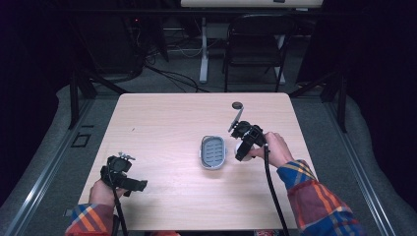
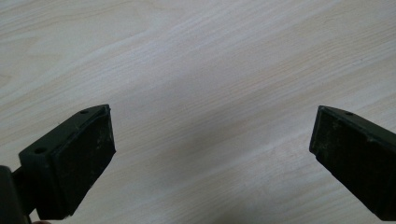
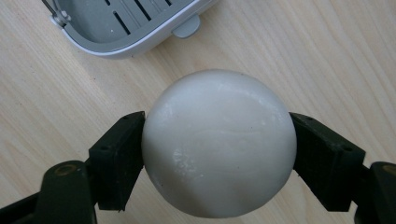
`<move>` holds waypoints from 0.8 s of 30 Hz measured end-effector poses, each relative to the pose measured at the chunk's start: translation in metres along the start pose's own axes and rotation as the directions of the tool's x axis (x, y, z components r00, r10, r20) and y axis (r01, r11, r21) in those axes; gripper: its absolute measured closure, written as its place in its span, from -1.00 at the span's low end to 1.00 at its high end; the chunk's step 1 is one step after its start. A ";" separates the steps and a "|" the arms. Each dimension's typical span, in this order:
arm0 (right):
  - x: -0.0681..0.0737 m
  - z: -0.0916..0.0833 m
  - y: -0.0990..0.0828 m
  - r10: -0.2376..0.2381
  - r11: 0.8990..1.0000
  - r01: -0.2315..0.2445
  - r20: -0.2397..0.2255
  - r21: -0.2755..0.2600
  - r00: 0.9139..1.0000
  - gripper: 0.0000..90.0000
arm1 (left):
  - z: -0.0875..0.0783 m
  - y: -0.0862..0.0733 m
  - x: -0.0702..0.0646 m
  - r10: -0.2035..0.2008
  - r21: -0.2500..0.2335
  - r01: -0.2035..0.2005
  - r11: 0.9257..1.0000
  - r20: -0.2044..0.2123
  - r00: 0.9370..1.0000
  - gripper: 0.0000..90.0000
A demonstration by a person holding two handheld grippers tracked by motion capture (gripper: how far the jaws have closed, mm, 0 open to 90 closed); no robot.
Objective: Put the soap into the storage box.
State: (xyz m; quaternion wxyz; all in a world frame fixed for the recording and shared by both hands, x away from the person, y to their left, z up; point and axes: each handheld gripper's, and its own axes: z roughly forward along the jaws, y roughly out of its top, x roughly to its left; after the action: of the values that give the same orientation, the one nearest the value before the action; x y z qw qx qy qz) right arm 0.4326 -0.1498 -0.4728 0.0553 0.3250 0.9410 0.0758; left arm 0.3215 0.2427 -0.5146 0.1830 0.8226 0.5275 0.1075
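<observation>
One round soap [image 3: 218, 142] clamped in right tool [image 3: 218, 154], axis indiscernible.

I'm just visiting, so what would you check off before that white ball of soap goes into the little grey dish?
1. Soap held: the right gripper has its jaws pressed on both sides of the round white soap. Ok.
2. Dish free: the grey slotted soap dish has nothing lying in it in the high view. Ok.
3. Soap over the dish: it is beside the dish, not above it. Not ok.
4. Left gripper out of the way: jaws wide apart over bare table, near the person. Ok.
5. Soap lifted off the table: cannot tell.
</observation>
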 end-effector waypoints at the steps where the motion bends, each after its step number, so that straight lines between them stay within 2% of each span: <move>1: 0.000 -0.001 0.001 -0.007 1.000 0.007 0.003 0.004 1.000 -0.50 | 0.000 0.000 0.000 0.000 0.000 0.000 1.000 0.000 1.000 -1.00; 17: 0.004 -0.004 0.019 -0.030 1.000 0.030 0.006 -0.003 1.000 -0.50 | 0.000 0.000 0.000 0.008 0.004 -0.008 1.000 0.001 1.000 -1.00; 23: 0.006 -0.005 0.029 -0.049 0.999 0.049 0.004 0.013 0.999 -0.50 | 0.000 0.000 0.000 0.008 0.004 -0.008 1.000 0.002 1.000 -1.00; 24: 0.008 -0.004 0.030 -0.041 0.999 0.041 0.000 -0.001 0.999 -0.50 | 0.000 0.000 0.000 0.007 0.004 -0.007 1.000 0.002 1.000 -1.00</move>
State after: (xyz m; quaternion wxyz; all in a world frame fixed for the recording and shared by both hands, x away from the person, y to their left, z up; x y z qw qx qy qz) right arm 0.4442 -0.1219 -0.4640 0.0569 0.3058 0.9474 0.0750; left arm 0.3217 0.2426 -0.5148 0.1814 0.8251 0.5245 0.1063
